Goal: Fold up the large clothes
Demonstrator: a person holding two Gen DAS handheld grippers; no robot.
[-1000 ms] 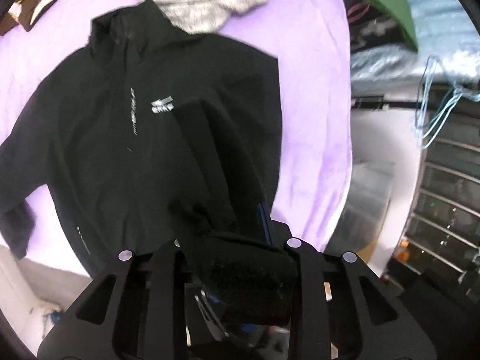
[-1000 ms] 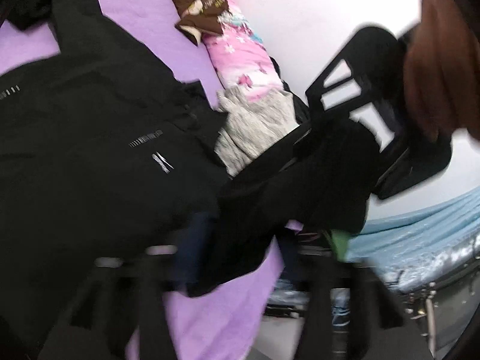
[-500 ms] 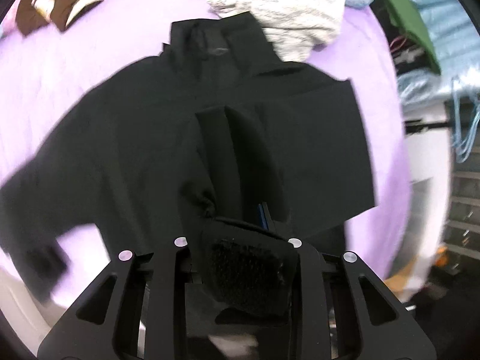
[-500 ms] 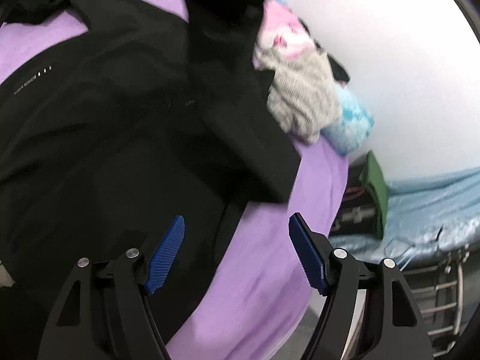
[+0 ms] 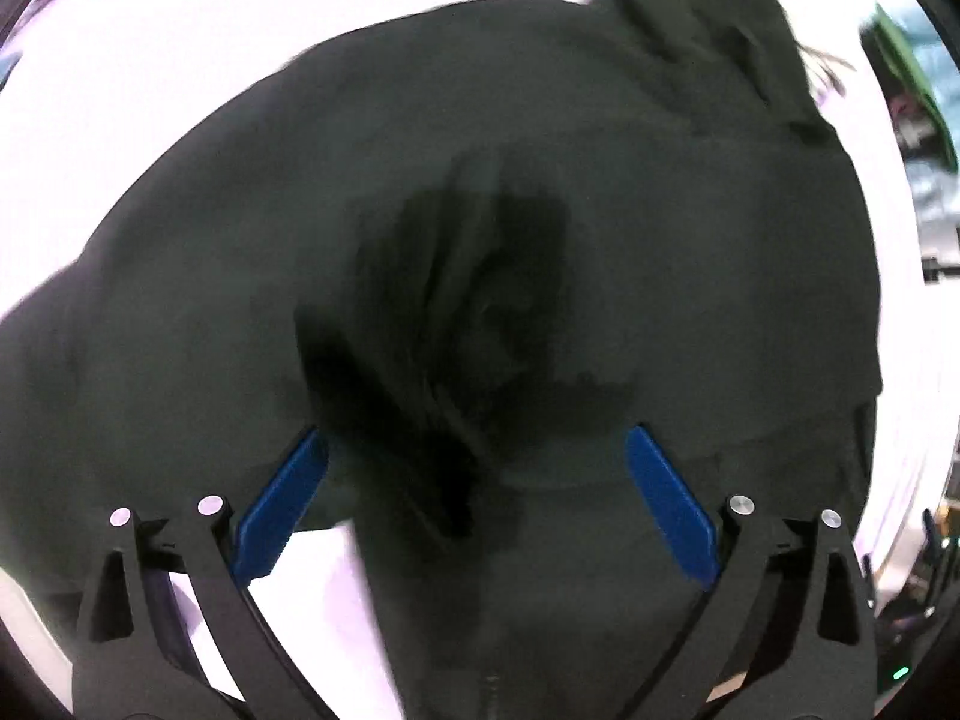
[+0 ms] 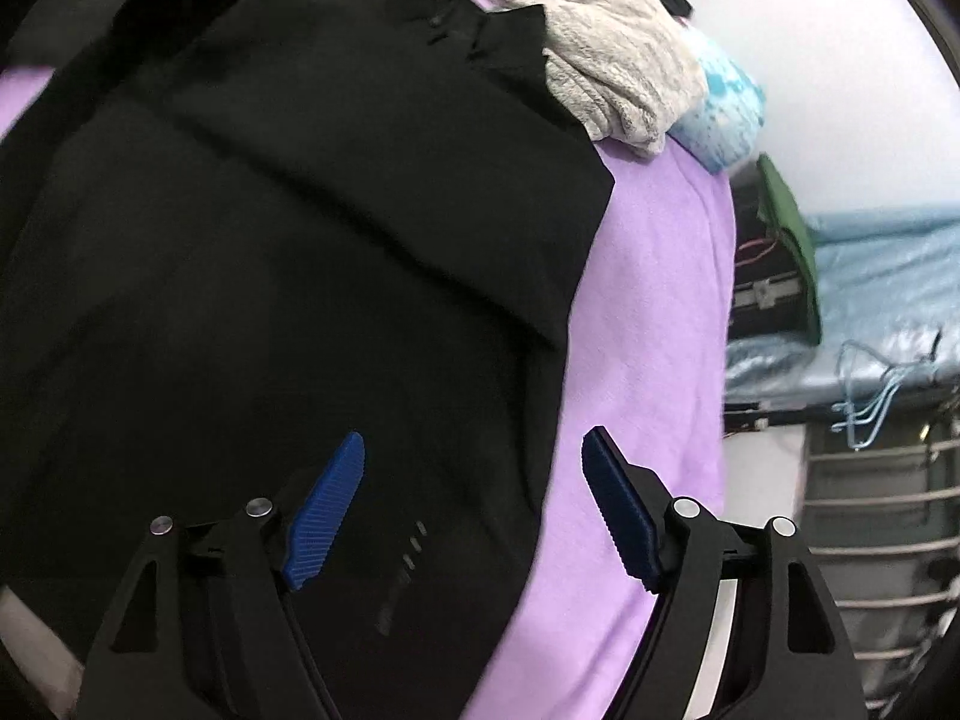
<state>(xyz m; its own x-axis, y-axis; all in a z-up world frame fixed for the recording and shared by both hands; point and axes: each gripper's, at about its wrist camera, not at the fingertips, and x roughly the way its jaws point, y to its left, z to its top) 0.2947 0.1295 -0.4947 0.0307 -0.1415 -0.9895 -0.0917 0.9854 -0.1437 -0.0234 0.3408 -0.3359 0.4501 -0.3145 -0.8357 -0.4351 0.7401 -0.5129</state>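
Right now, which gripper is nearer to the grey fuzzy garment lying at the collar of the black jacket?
Hard to say, probably the right. The right gripper hovers open over the black jacket's edge, the grey fuzzy garment ahead. The left gripper is open low over the jacket's middle.

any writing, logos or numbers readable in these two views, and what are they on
None can be read.
Black jacket: a small pale print near its lower edge, seen in the right wrist view, a row of short marks with a line of lettering below it, too small and blurred to read.
Left wrist view: no text visible.
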